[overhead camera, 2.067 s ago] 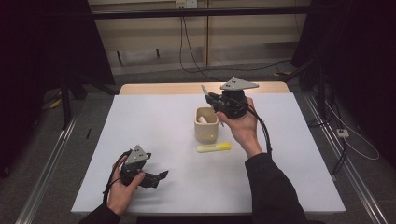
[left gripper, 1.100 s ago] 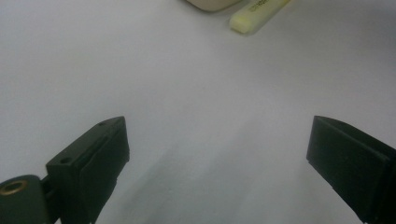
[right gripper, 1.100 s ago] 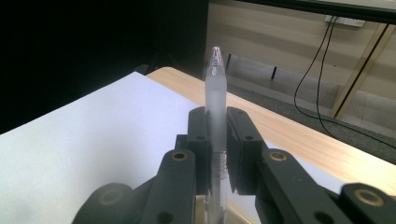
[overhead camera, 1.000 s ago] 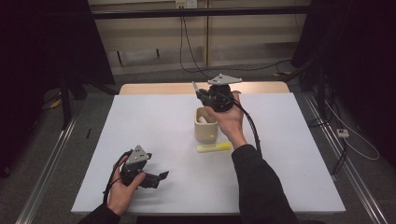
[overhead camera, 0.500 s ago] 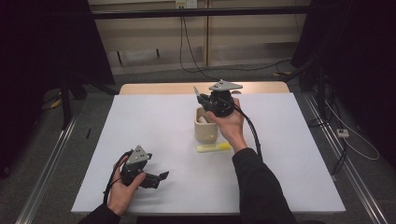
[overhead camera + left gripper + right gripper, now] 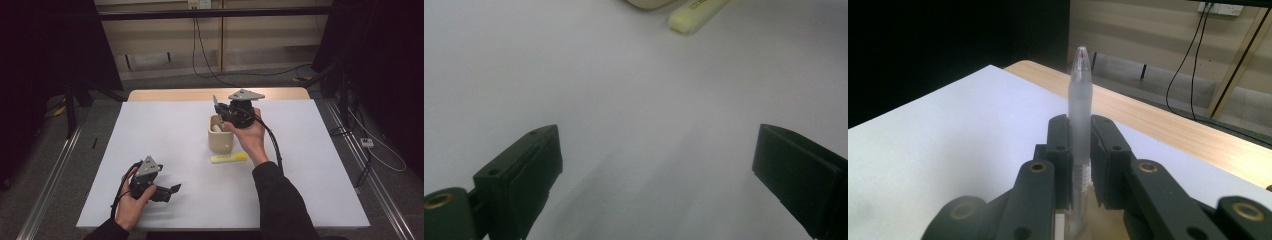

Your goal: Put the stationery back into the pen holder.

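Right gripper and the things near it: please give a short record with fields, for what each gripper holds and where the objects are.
right gripper: shut on a frosted pen, above the beige cup
left gripper: open, nothing between the jaws, low over the white table
yellow highlighter: lies flat on the table, just in front of the cup

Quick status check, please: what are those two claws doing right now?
Right gripper shut on a frosted pen above the beige cup. Left gripper open, idle. Yellow highlighter beside cup, nothing blocking.
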